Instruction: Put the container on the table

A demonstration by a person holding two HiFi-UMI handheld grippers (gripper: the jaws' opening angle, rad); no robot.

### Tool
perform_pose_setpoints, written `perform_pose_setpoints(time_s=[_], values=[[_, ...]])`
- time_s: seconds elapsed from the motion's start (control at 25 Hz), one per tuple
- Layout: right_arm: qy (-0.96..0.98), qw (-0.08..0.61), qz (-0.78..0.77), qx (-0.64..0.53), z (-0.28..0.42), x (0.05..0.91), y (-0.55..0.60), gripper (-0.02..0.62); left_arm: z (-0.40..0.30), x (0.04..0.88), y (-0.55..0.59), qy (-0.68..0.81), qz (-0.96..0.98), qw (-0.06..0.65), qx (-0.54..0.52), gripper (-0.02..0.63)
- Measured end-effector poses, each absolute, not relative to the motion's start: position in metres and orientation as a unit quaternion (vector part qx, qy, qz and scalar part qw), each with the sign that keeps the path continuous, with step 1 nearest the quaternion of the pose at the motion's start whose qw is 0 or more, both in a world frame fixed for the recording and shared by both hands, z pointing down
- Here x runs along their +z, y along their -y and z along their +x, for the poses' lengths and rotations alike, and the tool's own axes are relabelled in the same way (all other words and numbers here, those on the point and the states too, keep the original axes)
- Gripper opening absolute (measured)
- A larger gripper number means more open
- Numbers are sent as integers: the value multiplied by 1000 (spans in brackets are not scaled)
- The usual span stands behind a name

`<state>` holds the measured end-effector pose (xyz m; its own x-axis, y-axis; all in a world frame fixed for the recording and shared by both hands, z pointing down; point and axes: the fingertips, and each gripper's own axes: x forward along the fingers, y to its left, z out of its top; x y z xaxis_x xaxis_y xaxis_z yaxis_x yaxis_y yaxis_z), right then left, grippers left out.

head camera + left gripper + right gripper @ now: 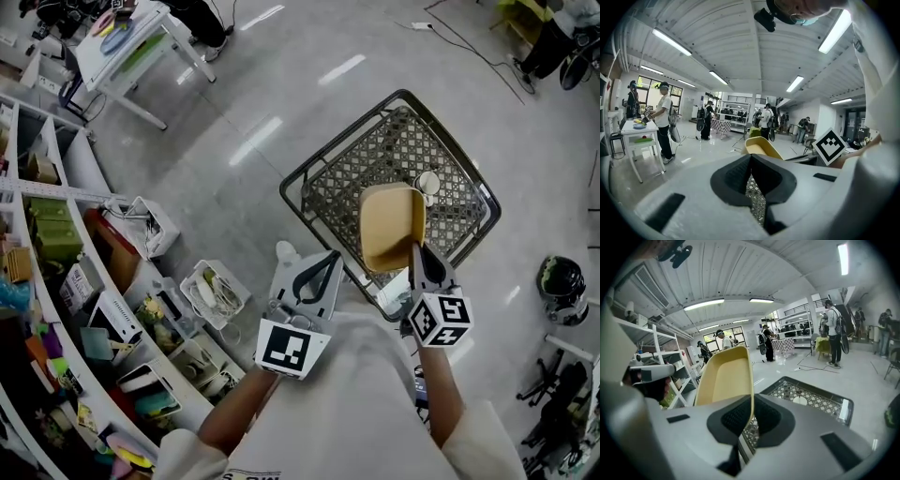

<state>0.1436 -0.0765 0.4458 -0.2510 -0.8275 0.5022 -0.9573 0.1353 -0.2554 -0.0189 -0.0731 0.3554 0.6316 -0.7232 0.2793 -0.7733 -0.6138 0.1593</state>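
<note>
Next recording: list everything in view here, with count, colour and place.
Yellow plastic container: 1, yellow, held by its rim over the cart.
Dark wire-mesh cart: 1, black, on the floor ahead.
Small white round item: 1, white, inside the cart; kind unclear.
White table: 1, white, far left, items on top.
White shelving: 1 run, white, left side, stocked with mixed goods.
White wire baskets: 2, white, low by the shelving.
Black helmet-like object: 1, black, floor at right.
Bystanders: several, across the hall.
Left tongs: 1, white, shut, empty.
Right tongs: 1, white, shut on the container's rim.
</note>
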Motion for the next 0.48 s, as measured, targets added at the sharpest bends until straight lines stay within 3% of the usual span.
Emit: perform_pose_setpoints(time_s=[0.48], values=[[719, 142, 614, 293, 158, 488, 109, 28, -8, 367, 102, 400, 901, 132, 109, 23]])
